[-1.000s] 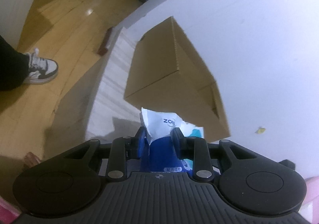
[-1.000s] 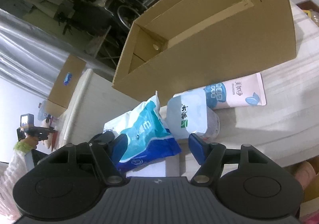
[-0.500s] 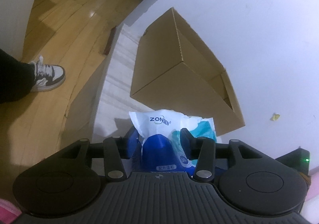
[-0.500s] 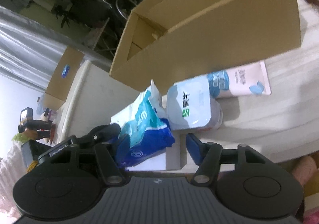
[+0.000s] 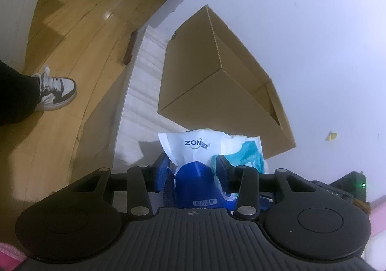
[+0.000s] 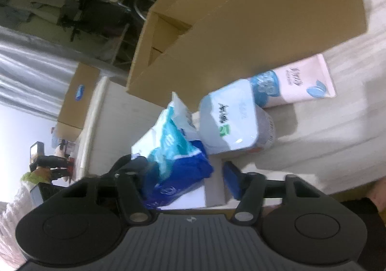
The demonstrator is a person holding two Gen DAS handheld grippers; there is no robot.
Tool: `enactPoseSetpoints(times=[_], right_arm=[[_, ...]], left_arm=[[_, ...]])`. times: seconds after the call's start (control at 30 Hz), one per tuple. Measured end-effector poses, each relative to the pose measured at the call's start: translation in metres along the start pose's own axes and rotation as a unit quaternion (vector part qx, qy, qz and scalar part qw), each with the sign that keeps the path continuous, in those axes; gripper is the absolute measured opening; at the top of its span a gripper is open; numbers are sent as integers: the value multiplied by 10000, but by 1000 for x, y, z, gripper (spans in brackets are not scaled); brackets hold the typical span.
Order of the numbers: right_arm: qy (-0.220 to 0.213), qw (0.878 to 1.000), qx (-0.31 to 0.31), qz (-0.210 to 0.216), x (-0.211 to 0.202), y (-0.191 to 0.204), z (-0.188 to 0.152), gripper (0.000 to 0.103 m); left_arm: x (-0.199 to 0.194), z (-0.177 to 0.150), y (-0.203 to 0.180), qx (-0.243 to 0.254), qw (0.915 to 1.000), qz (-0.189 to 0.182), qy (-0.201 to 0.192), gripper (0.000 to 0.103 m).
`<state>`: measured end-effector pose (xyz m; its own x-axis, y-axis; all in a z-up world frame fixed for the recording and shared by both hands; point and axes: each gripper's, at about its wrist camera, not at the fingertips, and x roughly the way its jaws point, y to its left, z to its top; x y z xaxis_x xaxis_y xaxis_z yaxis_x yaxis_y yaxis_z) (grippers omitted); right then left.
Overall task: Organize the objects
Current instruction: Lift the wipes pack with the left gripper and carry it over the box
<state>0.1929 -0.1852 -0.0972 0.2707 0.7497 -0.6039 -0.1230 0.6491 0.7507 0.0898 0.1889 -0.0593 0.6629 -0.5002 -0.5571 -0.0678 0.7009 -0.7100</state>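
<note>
A blue-and-white wipes pack (image 5: 195, 148) stands between the pads of my left gripper (image 5: 193, 169), which press on it while the jaws are closing. In the right wrist view the same wipes pack (image 6: 173, 150) lies tilted on a small white box (image 6: 214, 189). My right gripper (image 6: 182, 167) straddles the pack with its jaws closing, and a gap shows beside the right pad (image 6: 230, 174). An open cardboard box (image 5: 217, 92) lies on its side just beyond, also seen as the cardboard box (image 6: 265, 29).
A pale blue tissue pack (image 6: 231, 121) and a pink pouch (image 6: 299, 85) lie against the box on the striped table cloth (image 6: 337, 138). A person's sneaker (image 5: 55, 90) rests on the wooden floor to the left. Another carton (image 6: 74, 97) stands farther back.
The left jaws widened from a tight pinch on the pack's top to a broader hold. The right jaws narrowed around the pack, and both views rolled slightly.
</note>
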Motion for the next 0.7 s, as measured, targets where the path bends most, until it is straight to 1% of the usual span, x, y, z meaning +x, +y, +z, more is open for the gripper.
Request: enactPoseSetpoints(times=[0.07,0.1,0.2,0.27,0.57,0.7], right_arm=[[7,10000,-22,65,1,2,0,43],[-4,10000,-66,60,1,2,0,43],[3,10000,-16,86,0,3,-1,42],[10,9999,-88,71,0,4,-1,42],[-106,9990,-430,56,-10,19,-4,42],[-165,9986,-483,148,-19,21,-5,42]], left_arm=[[-1,0,-1,43,10000,17,-12,41],[-2,-1,-1,85,10000,36,-19,38],[-3,-3,-5,231,9997,102,-27,38],[-5,-4,-7,288,9995,144,-33,38],[-16,-5,-18,475,9986,150,-152,37],[-23,-5,-26,504,9984,109,-244,36]])
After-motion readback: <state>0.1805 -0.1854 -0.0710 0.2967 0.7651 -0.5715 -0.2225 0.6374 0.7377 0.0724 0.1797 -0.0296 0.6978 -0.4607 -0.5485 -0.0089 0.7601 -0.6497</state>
